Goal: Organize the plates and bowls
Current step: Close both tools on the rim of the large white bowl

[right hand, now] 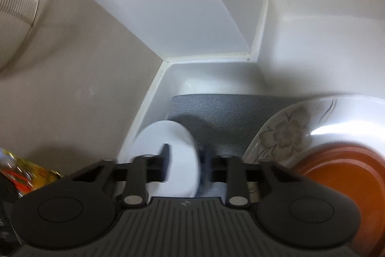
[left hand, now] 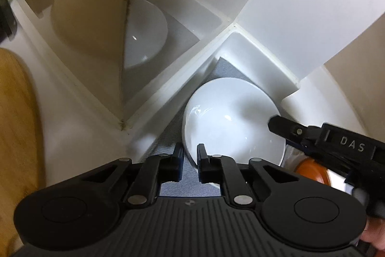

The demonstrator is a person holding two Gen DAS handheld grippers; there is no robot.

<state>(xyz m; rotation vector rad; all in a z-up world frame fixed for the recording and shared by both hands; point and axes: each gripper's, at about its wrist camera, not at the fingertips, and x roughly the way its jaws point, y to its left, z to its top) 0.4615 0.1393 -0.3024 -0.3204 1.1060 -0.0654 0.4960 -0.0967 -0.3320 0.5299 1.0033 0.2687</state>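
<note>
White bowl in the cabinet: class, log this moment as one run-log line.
left gripper: astride white bowl rim | right gripper: astride opposite rim | bowl on grey liner | floral plate, orange plate beside

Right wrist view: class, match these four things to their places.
Things:
1. white bowl
2. flowered plate
3. orange dish
4. grey mat

Places:
A. on the floor of the white compartment
B. between the jaws of the right gripper
C. lower right corner of the view
D. partly behind the orange dish

Pairs: 1-B, 2-D, 3-C, 4-A
</note>
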